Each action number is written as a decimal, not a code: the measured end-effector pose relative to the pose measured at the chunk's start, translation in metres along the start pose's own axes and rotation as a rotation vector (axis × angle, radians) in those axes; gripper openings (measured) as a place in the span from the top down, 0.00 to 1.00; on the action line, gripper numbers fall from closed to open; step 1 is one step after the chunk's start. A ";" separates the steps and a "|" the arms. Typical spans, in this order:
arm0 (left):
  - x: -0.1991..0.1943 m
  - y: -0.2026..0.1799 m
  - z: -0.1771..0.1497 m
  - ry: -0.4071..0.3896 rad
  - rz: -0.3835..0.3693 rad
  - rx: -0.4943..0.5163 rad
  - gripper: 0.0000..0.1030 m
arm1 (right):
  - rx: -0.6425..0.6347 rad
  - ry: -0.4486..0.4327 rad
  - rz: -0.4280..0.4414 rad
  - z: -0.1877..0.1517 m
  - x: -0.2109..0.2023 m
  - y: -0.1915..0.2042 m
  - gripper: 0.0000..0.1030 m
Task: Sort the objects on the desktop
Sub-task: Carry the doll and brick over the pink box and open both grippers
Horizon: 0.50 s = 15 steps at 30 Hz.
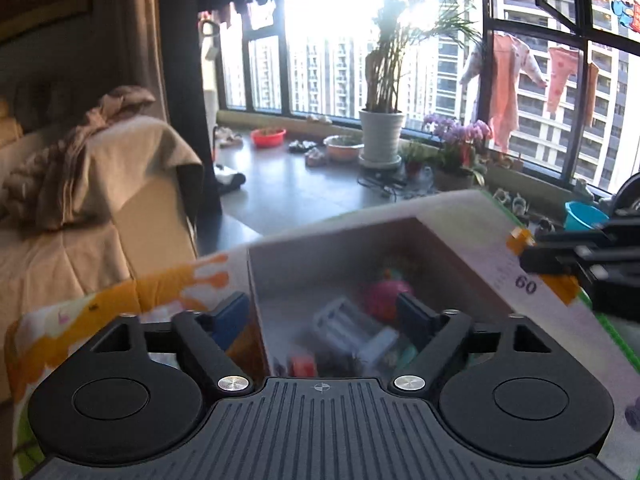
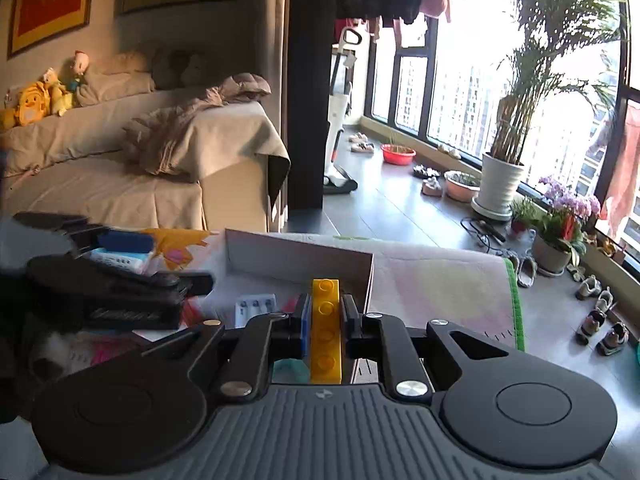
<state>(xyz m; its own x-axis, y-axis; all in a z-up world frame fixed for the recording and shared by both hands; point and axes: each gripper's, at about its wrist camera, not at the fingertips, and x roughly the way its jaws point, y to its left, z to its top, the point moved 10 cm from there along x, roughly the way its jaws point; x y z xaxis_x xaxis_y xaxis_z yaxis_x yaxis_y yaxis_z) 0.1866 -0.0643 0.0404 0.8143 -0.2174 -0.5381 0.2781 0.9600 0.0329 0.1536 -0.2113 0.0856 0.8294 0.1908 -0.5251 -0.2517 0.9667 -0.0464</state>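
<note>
My right gripper [image 2: 326, 314] is shut on a yellow studded brick [image 2: 326, 328], which stands lengthwise between the pads over the open cardboard box [image 2: 300, 258]. In the left wrist view that gripper [image 1: 530, 258] comes in from the right with the yellow brick [image 1: 519, 237] showing past its finger. My left gripper [image 1: 322, 316] hangs open above the box [image 1: 340, 248], its jaws straddling the left wall without pressing on it. Blurred items lie inside the box: a pink ball [image 1: 386, 294] and a white pack [image 1: 352, 330]. The left gripper [image 2: 168, 260] also shows at the left of the right wrist view.
The box sits on a colourful mat [image 2: 440, 280] with a green edge. A covered sofa [image 2: 120, 184] stands behind at the left. Potted plants [image 2: 500, 184], basins and shoes [image 2: 604, 336] line the floor by the windows on the right.
</note>
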 end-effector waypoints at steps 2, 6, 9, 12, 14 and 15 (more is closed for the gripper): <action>-0.014 0.005 -0.015 0.000 0.014 -0.008 0.08 | 0.000 0.014 0.000 -0.003 0.008 -0.001 0.86; -0.042 0.016 -0.053 0.022 0.032 -0.046 0.05 | 0.015 0.047 0.016 -0.006 0.029 0.001 0.86; -0.051 0.025 -0.091 0.079 0.060 -0.069 0.03 | 0.016 0.071 0.021 -0.002 0.053 0.006 0.86; -0.055 0.037 -0.123 0.139 0.089 -0.086 0.03 | 0.016 0.107 0.010 0.004 0.081 0.008 0.83; -0.059 0.047 -0.135 0.152 0.112 -0.094 0.03 | 0.029 0.133 -0.028 0.006 0.096 0.003 0.81; -0.062 0.054 -0.138 0.151 0.125 -0.098 0.03 | 0.031 0.140 -0.042 0.007 0.100 0.003 0.81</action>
<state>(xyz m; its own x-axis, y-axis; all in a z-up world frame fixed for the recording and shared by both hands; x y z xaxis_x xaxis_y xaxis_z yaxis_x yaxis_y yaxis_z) 0.0807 0.0250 -0.0406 0.7519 -0.0743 -0.6551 0.1230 0.9920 0.0287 0.2395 -0.1885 0.0388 0.7604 0.1265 -0.6370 -0.2008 0.9786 -0.0454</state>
